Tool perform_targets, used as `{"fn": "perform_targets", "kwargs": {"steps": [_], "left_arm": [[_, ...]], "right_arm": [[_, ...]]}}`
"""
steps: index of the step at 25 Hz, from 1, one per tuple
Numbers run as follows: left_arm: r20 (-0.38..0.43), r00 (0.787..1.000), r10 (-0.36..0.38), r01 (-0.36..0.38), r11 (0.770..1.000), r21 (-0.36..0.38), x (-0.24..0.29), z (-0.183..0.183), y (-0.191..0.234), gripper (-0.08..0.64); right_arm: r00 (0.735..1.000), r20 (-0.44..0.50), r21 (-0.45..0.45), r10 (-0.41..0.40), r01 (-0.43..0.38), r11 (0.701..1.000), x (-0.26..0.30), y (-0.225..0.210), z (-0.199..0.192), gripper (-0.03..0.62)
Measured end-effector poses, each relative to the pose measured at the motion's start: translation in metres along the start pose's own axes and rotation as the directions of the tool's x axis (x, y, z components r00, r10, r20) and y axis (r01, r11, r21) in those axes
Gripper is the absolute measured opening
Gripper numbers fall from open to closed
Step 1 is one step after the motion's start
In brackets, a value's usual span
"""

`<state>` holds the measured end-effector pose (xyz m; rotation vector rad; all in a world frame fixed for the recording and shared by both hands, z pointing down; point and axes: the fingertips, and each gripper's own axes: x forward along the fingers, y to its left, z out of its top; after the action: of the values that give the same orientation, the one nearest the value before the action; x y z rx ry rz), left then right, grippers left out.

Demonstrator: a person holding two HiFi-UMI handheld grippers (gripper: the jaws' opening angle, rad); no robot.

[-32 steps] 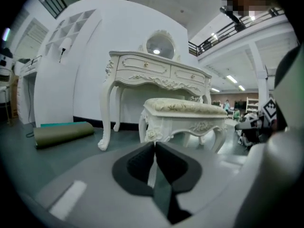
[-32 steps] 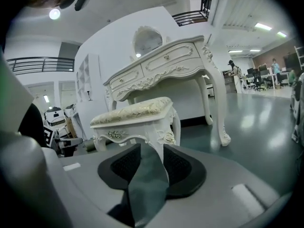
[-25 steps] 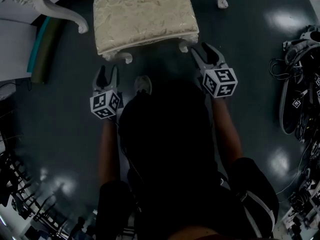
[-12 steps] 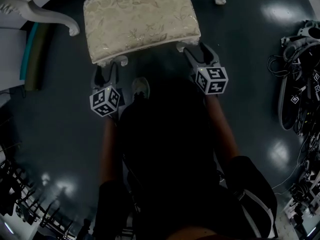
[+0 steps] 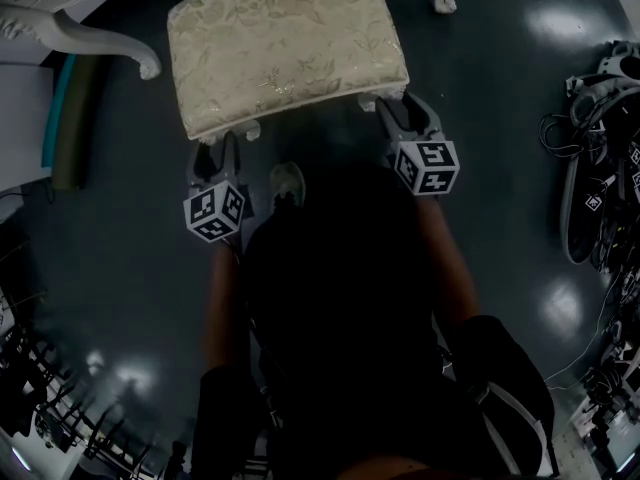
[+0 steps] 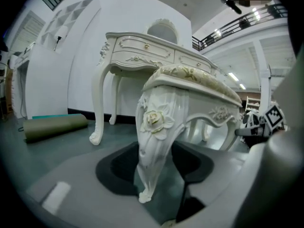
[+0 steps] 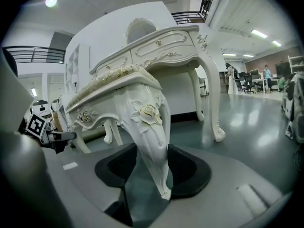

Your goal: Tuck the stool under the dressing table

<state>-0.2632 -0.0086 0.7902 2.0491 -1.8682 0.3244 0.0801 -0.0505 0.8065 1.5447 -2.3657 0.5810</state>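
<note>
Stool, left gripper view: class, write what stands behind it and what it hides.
Behind the stool stands the dressing table; a rolled mat lies by the wall. The stool covers the table's right end in this view.

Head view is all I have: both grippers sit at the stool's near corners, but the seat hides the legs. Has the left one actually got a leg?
Observer: Yes. The left gripper has just been closing its jaws. They press on the near left leg of the stool, below a carved rose.
Operator: And the right?
Observer: Same. The right gripper has just been closing too, and clamps the near right leg.
Operator: What's ahead?
Observer: The dressing table shows its drawer fronts beyond the stool.
</note>
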Motion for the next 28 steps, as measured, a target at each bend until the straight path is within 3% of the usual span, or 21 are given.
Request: {"fn": "perform_targets", "kwargs": {"steps": [9,28], "left_arm": [[0.022,1.0,0.004,-0.005,1.0,0.007,0.008,0.003,0.004,0.224],[0.086,0.996,-0.028,0.028,1.0,0.003,0.083,0.035,0.021,0.224]], "right_arm": [[1.0,-0.007,-0.002,0.028,-0.028,1.0,0.006,-0.001,0.0,0.202],[0.999,0.038,0.021,0.007,-0.008,1.0,0.069,-0.019,0.03,0.202]]}}
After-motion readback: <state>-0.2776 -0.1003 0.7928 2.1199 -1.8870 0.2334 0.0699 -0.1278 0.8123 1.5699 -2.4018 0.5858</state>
